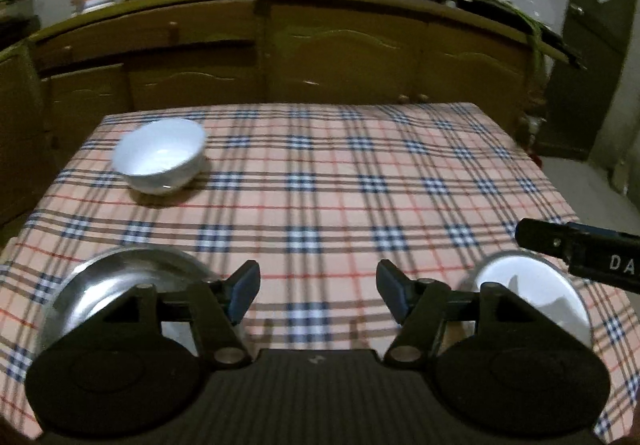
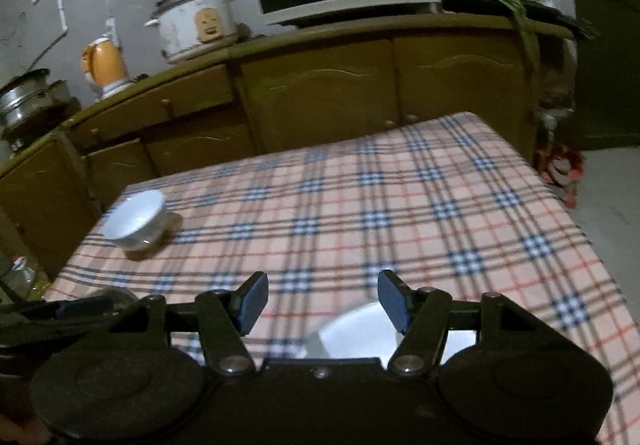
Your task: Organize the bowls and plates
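While both claws, left (image 1: 318, 295) and right (image 2: 323, 301), hover wide and empty, the bowl (image 1: 160, 155) sits far ahead-left (plates (image 1: 532, 293) nearer); approach low and pinch a rim squarely.

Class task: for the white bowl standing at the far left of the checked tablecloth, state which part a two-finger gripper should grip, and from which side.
Probably the rim of the white bowl: it stands upright with its mouth open, so one finger can go inside and one outside the thin wall. Come from above at its near edge, with free cloth around it.
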`<move>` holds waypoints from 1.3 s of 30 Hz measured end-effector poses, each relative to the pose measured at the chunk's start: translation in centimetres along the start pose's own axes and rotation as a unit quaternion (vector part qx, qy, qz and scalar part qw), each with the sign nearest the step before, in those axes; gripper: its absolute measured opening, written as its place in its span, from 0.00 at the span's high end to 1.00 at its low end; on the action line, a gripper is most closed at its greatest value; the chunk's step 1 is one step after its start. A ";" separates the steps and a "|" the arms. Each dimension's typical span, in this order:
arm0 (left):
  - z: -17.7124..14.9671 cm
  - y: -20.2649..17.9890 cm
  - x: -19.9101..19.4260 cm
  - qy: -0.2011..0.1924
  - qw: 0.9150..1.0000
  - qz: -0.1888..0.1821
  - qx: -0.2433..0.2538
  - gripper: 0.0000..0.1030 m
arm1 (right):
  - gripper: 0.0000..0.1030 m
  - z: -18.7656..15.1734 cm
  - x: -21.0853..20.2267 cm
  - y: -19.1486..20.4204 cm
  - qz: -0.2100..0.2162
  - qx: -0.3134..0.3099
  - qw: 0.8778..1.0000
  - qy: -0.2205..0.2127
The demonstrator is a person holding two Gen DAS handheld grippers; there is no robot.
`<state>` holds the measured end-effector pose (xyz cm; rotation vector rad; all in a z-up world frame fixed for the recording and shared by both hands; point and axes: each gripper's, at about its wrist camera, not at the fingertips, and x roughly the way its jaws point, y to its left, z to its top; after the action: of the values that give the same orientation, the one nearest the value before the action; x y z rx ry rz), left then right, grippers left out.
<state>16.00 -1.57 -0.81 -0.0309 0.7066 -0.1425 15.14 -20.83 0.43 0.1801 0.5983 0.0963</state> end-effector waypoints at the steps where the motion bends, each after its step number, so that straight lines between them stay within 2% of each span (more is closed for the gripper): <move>1: 0.2 0.6 0.0 -0.001 1.000 0.004 -0.004 0.36 | 0.28 0.2 0.3 0.7 0.004 -0.003 1.000 -0.002; 11: 1.2 5.5 -0.1 -0.008 0.999 0.035 -0.032 0.34 | 0.28 1.6 3.1 7.1 0.040 -0.032 0.999 0.001; 20: 2.3 10.0 2.0 -0.003 0.997 0.058 -0.048 0.33 | 0.28 2.6 7.5 11.5 0.071 -0.046 0.996 0.018; 30: 6.2 17.0 6.6 0.007 0.991 0.103 -0.090 0.33 | 0.28 5.5 15.4 15.4 0.106 -0.035 0.993 0.041; 33: 7.6 18.2 8.3 0.007 0.989 0.114 -0.089 0.33 | 0.28 6.4 18.0 16.6 0.117 -0.030 0.991 0.050; 39: 9.4 19.7 12.2 0.025 0.991 0.107 -0.081 0.36 | 0.28 6.8 23.3 19.4 0.121 -0.044 0.988 0.083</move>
<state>33.64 16.00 -3.08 -0.1071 0.7656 0.1195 37.41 0.51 -3.07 0.1600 0.7345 0.3749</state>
